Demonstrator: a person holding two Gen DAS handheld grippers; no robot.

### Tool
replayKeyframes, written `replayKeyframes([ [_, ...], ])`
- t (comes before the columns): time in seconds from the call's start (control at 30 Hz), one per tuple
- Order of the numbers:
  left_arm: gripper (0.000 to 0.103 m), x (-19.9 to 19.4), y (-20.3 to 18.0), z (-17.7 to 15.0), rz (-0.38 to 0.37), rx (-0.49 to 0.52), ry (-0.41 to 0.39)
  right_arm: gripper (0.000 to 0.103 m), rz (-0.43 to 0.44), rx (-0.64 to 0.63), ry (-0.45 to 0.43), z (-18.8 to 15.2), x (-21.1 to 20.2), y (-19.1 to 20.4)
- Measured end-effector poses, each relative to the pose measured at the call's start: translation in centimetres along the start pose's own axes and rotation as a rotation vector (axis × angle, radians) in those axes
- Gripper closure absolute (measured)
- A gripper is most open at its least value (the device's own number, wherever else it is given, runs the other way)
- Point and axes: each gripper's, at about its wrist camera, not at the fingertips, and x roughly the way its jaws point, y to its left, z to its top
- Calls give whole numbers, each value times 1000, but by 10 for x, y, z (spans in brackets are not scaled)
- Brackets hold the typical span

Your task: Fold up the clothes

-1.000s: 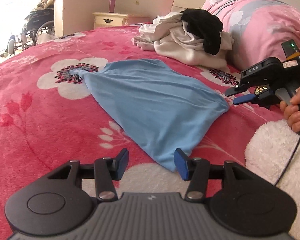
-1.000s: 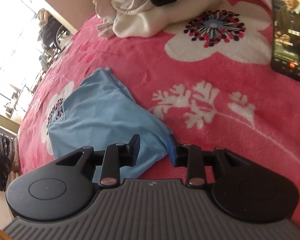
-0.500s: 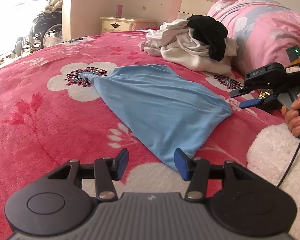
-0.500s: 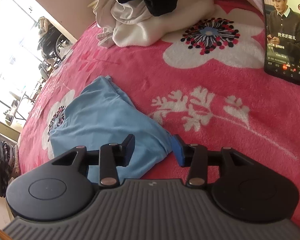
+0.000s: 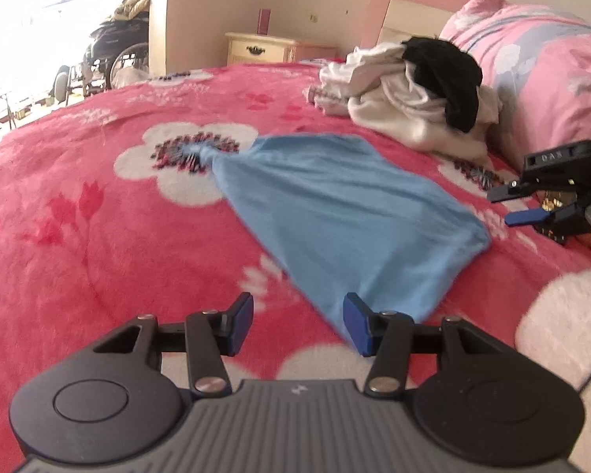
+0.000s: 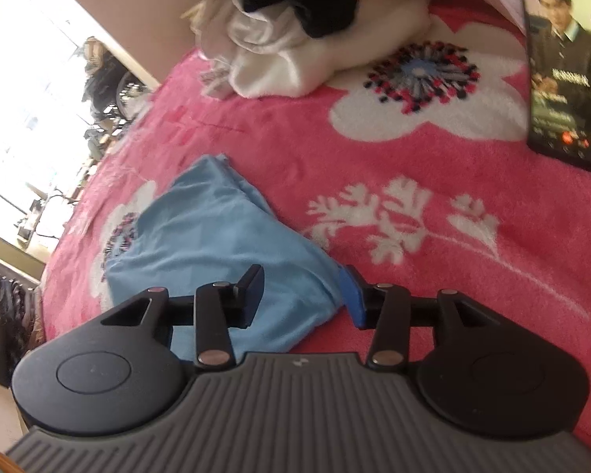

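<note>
A light blue garment (image 5: 335, 213) lies spread on the red flowered blanket (image 5: 78, 216), bunched to a point at its far left end. My left gripper (image 5: 297, 321) is open and empty, just short of the garment's near corner. My right gripper (image 6: 301, 293) is open over the garment's (image 6: 216, 244) right corner, holding nothing. It also shows in the left wrist view (image 5: 526, 205) at the right, beside the garment's right corner.
A pile of white and black clothes (image 5: 413, 90) lies at the back beside a pink pillow (image 5: 543, 75). A phone (image 6: 563, 63) playing video stands propped at the right. A bedside cabinet (image 5: 260, 47) and a wheelchair (image 5: 114, 59) stand beyond the bed.
Both cameras have shifted a little, and the left view has swung left so the right gripper sits nearer its right edge. The garment has not moved. Both grippers stay open.
</note>
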Motion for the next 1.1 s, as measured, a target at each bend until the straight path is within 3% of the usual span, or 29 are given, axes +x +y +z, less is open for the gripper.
replayKeyframes([
  [0.1, 51, 19, -6, 15, -36, 39, -25, 61, 67, -110, 40, 4, 12, 22],
  [0.23, 51, 58, -18, 27, -93, 92, -3, 61, 162, -251, 179, 8, 54, 64],
  [0.33, 51, 91, -22, 20, -103, 96, 74, 61, 236, -285, 281, 10, 93, 82],
  [0.4, 49, 89, -21, 9, -106, 102, 35, 68, 227, -263, 323, 16, 114, 73],
  [0.5, 49, 76, -15, 2, -106, 84, 21, 85, 185, -165, 265, 43, 119, 38],
  [0.57, 49, 70, -6, 9, -113, 69, 8, 83, 133, -147, 199, 59, 111, 27],
  [0.67, 47, 68, 6, 31, -122, 65, -37, 78, 92, -254, 96, 71, 95, 44],
  [0.77, 47, 91, 14, 57, -137, 56, -48, 78, 220, -292, 118, 70, 106, 76],
  [0.9, 50, 124, 25, 64, -118, 6, -13, 78, 369, -257, 265, 58, 159, 100],
  [0.93, 50, 128, 28, 62, -111, -10, -6, 78, 351, -248, 268, 58, 170, 98],
  [1.0, 50, 129, 35, 60, -95, -31, -2, 85, 262, -218, 191, 65, 180, 82],
  [1.1, 46, 115, 41, 60, -93, -36, -30, 81, 223, -86, 107, 85, 170, 58],
])
